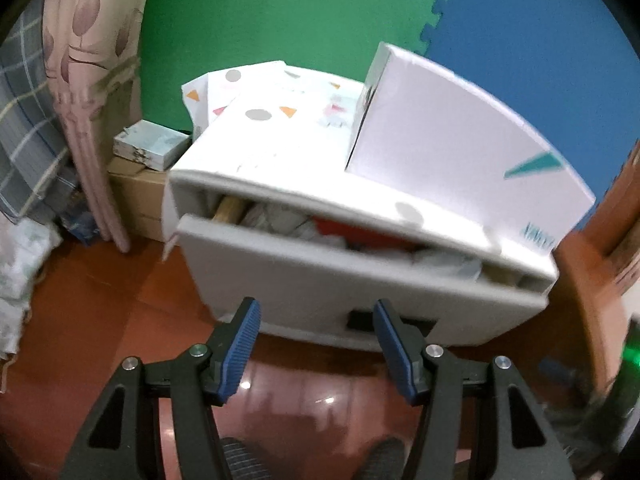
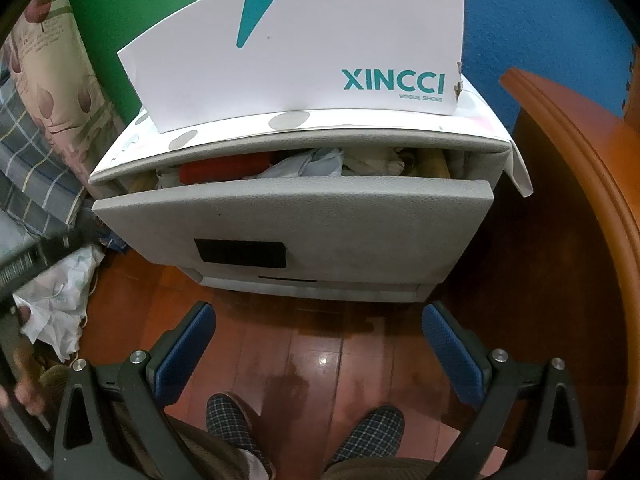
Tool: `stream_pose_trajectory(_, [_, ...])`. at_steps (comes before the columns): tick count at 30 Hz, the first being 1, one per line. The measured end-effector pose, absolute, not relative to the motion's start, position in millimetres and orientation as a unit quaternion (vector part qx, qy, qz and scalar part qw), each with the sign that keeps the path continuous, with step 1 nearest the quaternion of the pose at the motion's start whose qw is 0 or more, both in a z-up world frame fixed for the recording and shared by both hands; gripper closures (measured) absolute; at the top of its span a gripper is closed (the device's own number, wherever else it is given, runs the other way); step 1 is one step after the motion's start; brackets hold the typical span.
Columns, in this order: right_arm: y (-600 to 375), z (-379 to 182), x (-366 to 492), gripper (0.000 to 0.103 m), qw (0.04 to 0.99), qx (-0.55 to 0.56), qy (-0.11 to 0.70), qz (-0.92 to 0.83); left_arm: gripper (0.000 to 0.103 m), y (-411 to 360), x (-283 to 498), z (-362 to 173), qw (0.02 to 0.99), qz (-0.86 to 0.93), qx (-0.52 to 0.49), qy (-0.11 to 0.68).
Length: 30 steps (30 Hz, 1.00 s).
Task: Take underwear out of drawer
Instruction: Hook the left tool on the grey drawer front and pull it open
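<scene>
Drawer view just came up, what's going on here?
A person holds a claw in each hand in front of a small grey cabinet. Its top drawer is pulled partly open, with crumpled clothes inside. Both the left claw and right claw are open and empty, short of the drawer. Nothing has been taken out yet.

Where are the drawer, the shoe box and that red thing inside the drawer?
Drawer (image 2: 320,220): right wrist view, on its grey front panel.
Shoe box (image 2: 304,44): right wrist view, on its white side.
Red thing (image 2: 224,172): right wrist view, on its visible top.
</scene>
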State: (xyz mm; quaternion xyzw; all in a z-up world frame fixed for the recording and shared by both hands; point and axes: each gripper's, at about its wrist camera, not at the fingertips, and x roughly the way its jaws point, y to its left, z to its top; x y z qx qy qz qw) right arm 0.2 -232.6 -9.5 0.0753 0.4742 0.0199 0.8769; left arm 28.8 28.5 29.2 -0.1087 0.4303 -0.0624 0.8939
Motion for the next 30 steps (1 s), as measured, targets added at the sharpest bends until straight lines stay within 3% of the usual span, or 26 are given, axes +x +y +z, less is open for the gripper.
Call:
stream_pose_trajectory(21, [-248,-9,-1,0.001,0.876,0.102,0.471,0.012,0.042,55,103,-24,0.808,-0.039,-0.291,0.511])
stream_pose_trajectory(30, [-249,-9,-3,0.001,0.878,0.103,0.468,0.010,0.024,61,118,-41,0.786,-0.010,-0.323,0.527])
